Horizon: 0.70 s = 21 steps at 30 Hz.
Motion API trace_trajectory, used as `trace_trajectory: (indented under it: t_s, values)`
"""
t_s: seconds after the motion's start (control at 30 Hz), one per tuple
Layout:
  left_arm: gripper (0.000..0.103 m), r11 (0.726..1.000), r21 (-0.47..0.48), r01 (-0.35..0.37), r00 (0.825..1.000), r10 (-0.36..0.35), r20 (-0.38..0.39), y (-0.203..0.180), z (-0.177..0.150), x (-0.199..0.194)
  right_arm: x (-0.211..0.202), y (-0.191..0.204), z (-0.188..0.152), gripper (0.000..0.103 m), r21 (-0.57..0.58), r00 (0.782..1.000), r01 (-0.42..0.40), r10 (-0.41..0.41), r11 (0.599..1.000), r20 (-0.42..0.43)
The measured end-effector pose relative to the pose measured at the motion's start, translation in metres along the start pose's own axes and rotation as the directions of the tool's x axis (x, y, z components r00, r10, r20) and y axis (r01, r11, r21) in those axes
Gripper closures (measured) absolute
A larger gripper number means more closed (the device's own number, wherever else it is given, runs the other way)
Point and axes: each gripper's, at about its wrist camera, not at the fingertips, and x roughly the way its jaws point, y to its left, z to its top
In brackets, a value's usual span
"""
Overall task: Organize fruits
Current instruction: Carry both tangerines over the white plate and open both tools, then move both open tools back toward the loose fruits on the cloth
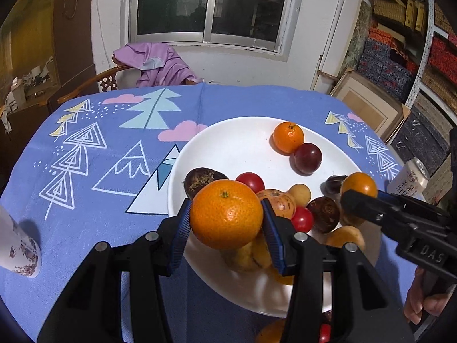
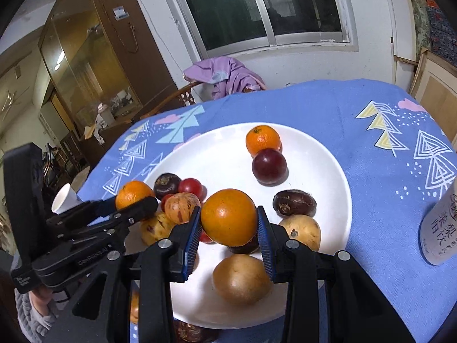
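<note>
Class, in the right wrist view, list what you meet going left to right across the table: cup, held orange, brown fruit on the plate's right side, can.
Paper cup → held orange → dark brown fruit → can.

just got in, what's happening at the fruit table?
A person holds a gripper in each hand over a large white plate of mixed fruit. The left gripper is clamped on a round orange mandarin; the right gripper is clamped on a smoother orange fruit. Both are lifted above the pile. At the plate's far side another small mandarin touches a dark red plum.
</note>
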Motion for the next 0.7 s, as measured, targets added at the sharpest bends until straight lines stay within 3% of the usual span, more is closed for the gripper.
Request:
trace_trajectory:
  t_s: [0.17,0.23,0.33,0.43,0.47,0.53,0.7]
  values:
    - [0.055,1.0,0.002,-0.007,1.0,0.007,0.006,-0.001,-0.002,-0.001,0.006,0.001,-0.005,0.065,-0.005,1.0,0.012,-0.012,1.0,-0.015]
    - [0.042,1.0,-0.003,-0.009,1.0,0.009,0.002,-0.001,-0.003,-0.001,0.007,0.002,-0.007,0.062,-0.011,1.0,0.019,-0.019,1.0,-0.017]
    - [0.026,1.0,-0.015,-0.019,1.0,0.02,0.02,0.0,-0.006,-0.005,0.002,0.002,-0.007,0.046,-0.005,1.0,0.017,-0.017,1.0,0.0]
    - [0.013,1.0,-0.021,-0.021,0.999,0.021,0.034,0.0,-0.006,-0.01,-0.009,-0.001,-0.005,0.036,0.016,0.999,0.009,-0.009,1.0,0.032]
    - [0.011,0.999,-0.029,-0.023,0.999,0.025,0.042,0.001,-0.006,-0.012,-0.011,-0.002,-0.004,0.036,0.026,0.999,0.003,-0.004,1.0,0.036]
    - [0.008,0.999,-0.035,-0.035,0.998,0.036,0.049,0.002,-0.006,-0.014,-0.017,-0.008,-0.003,0.024,0.064,0.999,-0.019,0.015,0.998,0.048]
    - [0.008,0.997,-0.028,-0.075,0.994,0.077,0.074,0.003,-0.008,-0.021,-0.027,-0.019,-0.001,0.017,0.143,0.997,-0.039,0.029,0.989,0.075]
